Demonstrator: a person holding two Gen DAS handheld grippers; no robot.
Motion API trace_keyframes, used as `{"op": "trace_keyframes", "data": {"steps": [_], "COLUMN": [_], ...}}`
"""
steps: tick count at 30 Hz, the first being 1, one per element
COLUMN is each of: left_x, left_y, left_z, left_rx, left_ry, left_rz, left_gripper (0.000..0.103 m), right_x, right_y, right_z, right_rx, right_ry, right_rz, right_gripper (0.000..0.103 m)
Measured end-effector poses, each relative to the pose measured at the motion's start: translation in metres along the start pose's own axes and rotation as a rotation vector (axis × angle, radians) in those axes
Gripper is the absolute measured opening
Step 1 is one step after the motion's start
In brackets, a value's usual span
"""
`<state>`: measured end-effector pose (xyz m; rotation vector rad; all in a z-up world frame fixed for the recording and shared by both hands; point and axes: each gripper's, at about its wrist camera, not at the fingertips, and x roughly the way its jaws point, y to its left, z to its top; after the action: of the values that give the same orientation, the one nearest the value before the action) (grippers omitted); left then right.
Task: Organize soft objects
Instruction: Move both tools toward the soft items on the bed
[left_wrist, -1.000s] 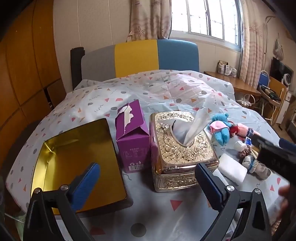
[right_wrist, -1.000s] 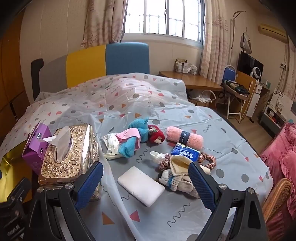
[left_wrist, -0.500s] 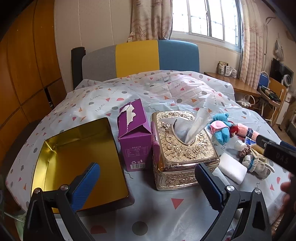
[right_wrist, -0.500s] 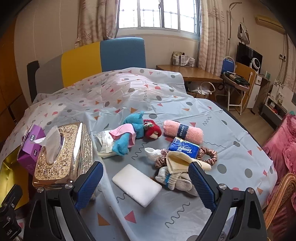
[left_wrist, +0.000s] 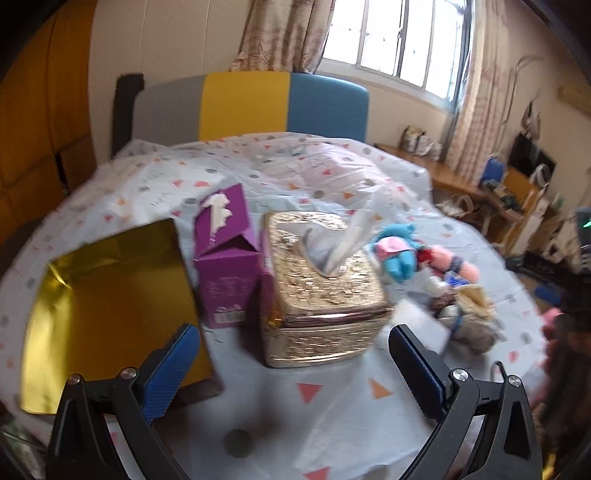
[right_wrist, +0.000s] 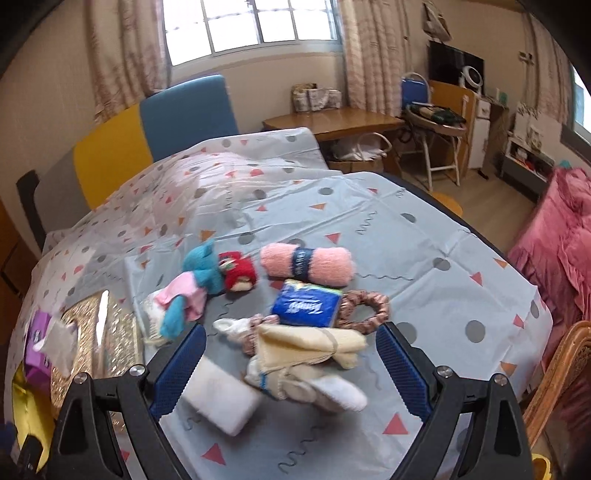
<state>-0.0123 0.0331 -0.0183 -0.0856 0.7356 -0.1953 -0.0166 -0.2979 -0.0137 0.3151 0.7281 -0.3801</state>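
My right gripper (right_wrist: 291, 365) is open just above a heap of soft things: a cream folded cloth (right_wrist: 310, 345), grey-white socks (right_wrist: 321, 387), a white sponge pad (right_wrist: 221, 400), a blue tissue pack (right_wrist: 306, 306), a brown scrunchie (right_wrist: 365, 308), a pink rolled towel (right_wrist: 306, 260), a blue-pink plush (right_wrist: 192, 280) and a red plush (right_wrist: 238, 275). My left gripper (left_wrist: 295, 363) is open and empty before the gold tissue box (left_wrist: 317, 280). An open gold tin (left_wrist: 107, 306) lies at the left. The same heap (left_wrist: 458, 314) shows blurred at the right in the left wrist view.
A purple carton (left_wrist: 225, 262) stands between the tin and the tissue box. The patterned tablecloth (right_wrist: 424, 236) covers the table. A colour-block chair back (left_wrist: 251, 107) is behind it, a pink bed (right_wrist: 554, 236) and a wicker chair (right_wrist: 554, 387) at the right.
The right gripper has swung right and dropped closer over the sock and cloth heap. The left view has shifted and blurred, with the tissue box and tin lying slightly farther.
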Motion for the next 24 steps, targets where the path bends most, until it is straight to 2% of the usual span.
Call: {"op": "trace_keyframes", "data": {"steps": [6, 10, 11, 12, 13, 14, 16, 20, 24], "left_x": [0.004, 0.006, 0.006, 0.006, 0.005, 0.004, 0.003, 0.005, 0.013], "left_y": [-0.013, -0.022, -0.024, -0.027, -0.032, -0.037, -0.047, -0.065, -0.079], "left_z": [-0.007, -0.009, -0.009, -0.009, -0.009, -0.009, -0.009, -0.007, -0.006], "left_rx": [0.047, 0.085, 0.091, 0.097, 0.112, 0.139, 0.179, 0.240, 0.274], "left_ry": [0.026, 0.033, 0.035, 0.037, 0.034, 0.023, 0.000, 0.002, 0.047], "left_rz": [-0.033, -0.068, -0.083, -0.099, -0.110, -0.121, -0.135, -0.168, -0.200], "left_gripper": [0.103, 0.103, 0.103, 0.103, 0.103, 0.103, 0.103, 0.103, 0.103], "right_x": [0.026, 0.041, 0.048, 0.051, 0.051, 0.052, 0.050, 0.048, 0.049], "right_y": [-0.046, -0.069, -0.074, -0.080, -0.083, -0.085, -0.086, -0.085, -0.083], "right_z": [0.014, 0.002, 0.001, 0.000, 0.002, 0.002, 0.001, 0.002, 0.002], "right_rx": [0.130, 0.218, 0.261, 0.305, 0.325, 0.325, 0.343, 0.337, 0.335], "right_ry": [0.025, 0.010, 0.059, 0.070, 0.068, 0.069, 0.064, 0.056, 0.064], "right_rz": [-0.017, -0.007, -0.002, 0.049, 0.059, 0.042, 0.062, 0.077, 0.092], "right_gripper": [0.095, 0.095, 0.095, 0.095, 0.095, 0.095, 0.095, 0.095, 0.095]}}
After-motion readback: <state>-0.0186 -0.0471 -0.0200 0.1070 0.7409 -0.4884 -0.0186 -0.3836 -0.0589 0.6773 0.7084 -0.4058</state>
